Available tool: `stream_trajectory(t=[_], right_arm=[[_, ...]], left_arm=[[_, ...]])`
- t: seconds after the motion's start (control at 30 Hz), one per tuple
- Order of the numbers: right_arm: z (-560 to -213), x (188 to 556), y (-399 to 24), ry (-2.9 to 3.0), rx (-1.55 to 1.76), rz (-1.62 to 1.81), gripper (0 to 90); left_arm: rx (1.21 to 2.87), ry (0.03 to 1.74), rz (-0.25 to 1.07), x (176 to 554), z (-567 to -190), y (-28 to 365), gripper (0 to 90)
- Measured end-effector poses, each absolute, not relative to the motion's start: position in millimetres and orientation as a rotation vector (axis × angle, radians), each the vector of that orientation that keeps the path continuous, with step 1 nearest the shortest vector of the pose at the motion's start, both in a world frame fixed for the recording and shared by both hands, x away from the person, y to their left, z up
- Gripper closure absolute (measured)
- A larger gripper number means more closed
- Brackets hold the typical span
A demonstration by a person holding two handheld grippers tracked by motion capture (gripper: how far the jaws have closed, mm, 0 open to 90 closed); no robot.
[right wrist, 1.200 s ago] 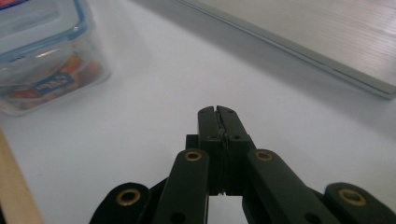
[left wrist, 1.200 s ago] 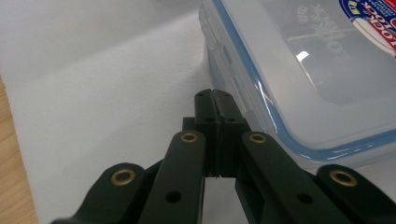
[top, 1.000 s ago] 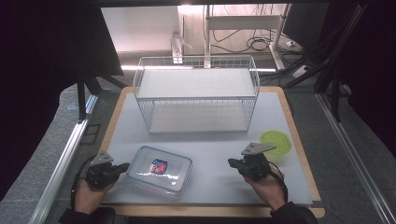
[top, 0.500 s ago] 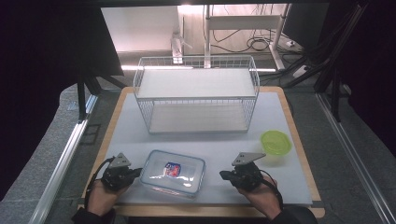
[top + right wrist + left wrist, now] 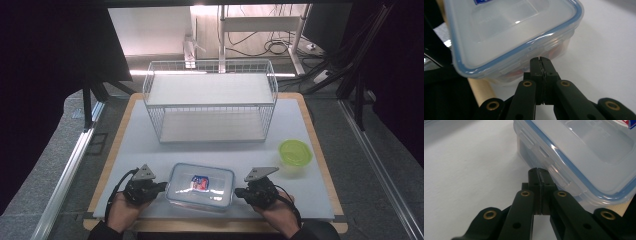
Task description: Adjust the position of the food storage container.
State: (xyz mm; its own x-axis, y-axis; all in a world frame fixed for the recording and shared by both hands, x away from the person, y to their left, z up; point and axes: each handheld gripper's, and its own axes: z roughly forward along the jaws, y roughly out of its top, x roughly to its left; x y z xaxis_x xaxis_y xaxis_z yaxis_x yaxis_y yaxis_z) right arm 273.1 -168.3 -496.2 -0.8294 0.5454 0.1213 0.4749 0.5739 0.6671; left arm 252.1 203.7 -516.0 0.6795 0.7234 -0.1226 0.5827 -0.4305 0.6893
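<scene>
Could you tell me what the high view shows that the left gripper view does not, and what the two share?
High view alone: the wire basket rack, the green bowl, the right gripper and both hands at the container's short ends. Left gripper view alone: the side latch close up, with the left gripper, jaws shut, right at it. Both: the clear lidded container on the white mat.

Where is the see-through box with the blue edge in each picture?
High view: the clear box lies near the table's front edge, between the left gripper and the right gripper.
Left gripper view: the box fills the upper right, its side clip just past the shut jaws.
Right gripper view: it fills the upper left, its corner just above the shut jaws.
Shared landmark: the blue seal around the lid; the red-and-blue sticker also shows in all three.
</scene>
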Motion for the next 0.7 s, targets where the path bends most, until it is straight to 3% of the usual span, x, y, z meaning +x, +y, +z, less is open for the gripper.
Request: stream_trajectory(t=[0.7], right_arm=[[-496.2,309.1,-201.7,2.543,1.014,1.023,89.8]], left_arm=[[2.161,0.933,0.296,274.7,-514.5,163.1,89.2]])
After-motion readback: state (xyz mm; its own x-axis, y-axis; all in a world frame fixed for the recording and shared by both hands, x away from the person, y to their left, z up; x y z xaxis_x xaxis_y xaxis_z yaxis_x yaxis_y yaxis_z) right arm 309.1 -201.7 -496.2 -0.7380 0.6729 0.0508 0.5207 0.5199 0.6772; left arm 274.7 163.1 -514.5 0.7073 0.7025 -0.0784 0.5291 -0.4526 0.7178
